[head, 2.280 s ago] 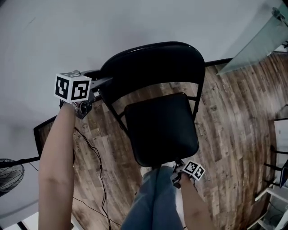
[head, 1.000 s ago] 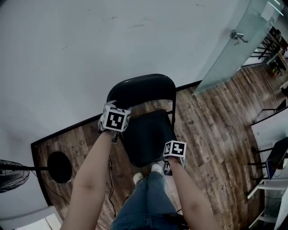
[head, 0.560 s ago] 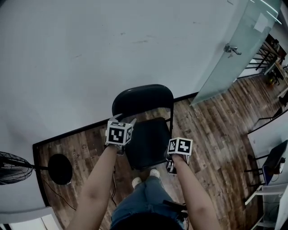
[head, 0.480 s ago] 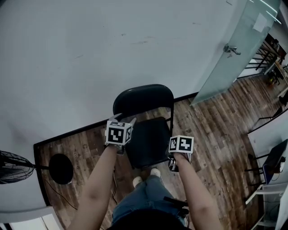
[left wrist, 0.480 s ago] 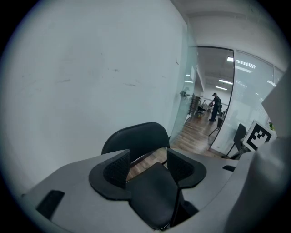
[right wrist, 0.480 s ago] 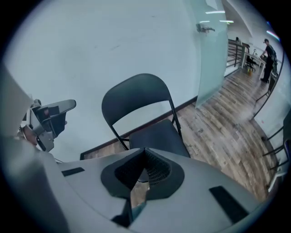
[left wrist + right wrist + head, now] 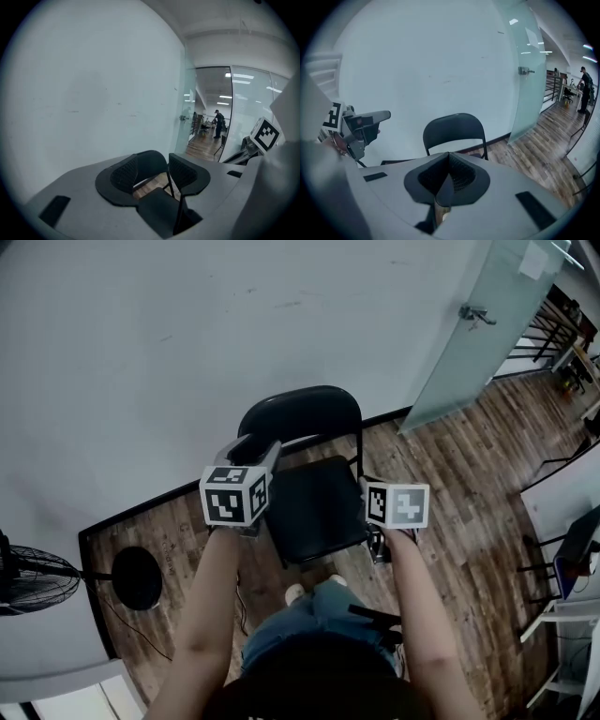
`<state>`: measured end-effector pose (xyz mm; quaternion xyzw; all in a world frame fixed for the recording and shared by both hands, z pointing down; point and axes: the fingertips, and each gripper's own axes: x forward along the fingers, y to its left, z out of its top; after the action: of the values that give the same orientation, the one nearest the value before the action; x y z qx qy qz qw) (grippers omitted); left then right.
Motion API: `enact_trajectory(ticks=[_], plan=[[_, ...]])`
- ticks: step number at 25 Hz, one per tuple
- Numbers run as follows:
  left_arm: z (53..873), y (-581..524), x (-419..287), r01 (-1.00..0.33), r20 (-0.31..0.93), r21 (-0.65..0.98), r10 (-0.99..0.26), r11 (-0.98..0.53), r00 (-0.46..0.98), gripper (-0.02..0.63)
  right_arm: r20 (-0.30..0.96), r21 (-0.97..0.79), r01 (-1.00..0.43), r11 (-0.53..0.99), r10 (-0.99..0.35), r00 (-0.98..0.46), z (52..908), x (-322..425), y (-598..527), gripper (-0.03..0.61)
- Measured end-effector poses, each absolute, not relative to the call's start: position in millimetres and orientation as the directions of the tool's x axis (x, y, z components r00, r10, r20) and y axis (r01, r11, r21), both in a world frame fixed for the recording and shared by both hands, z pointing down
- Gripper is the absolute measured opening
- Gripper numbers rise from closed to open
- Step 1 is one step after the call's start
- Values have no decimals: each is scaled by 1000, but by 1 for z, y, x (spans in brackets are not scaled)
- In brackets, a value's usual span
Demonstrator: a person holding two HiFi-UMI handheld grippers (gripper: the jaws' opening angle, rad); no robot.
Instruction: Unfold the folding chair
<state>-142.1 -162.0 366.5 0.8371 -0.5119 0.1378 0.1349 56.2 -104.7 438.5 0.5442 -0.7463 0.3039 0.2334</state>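
Head view: fan standing lower left, glass door showing upper right. Black folding chair standing unfolded at centre, against white wall. Left tool closing, empty; right tool resting pressed together, empty.

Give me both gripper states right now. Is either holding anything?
Left gripper: jaws apart and closing, nothing between them.
Right gripper: shut, empty.
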Motion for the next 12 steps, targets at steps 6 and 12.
enact_trajectory(ticks=[6,12], plan=[[299,-137,-136,-922,208,3,-902,-387,379,34,448,-137,-938,318,-825,-345,357,73,-96,-3],[239,-94,-112,-911,1,-111,-916,-398,401,0,218,61,-923,379,-908,-358,285,93,-73,-3]])
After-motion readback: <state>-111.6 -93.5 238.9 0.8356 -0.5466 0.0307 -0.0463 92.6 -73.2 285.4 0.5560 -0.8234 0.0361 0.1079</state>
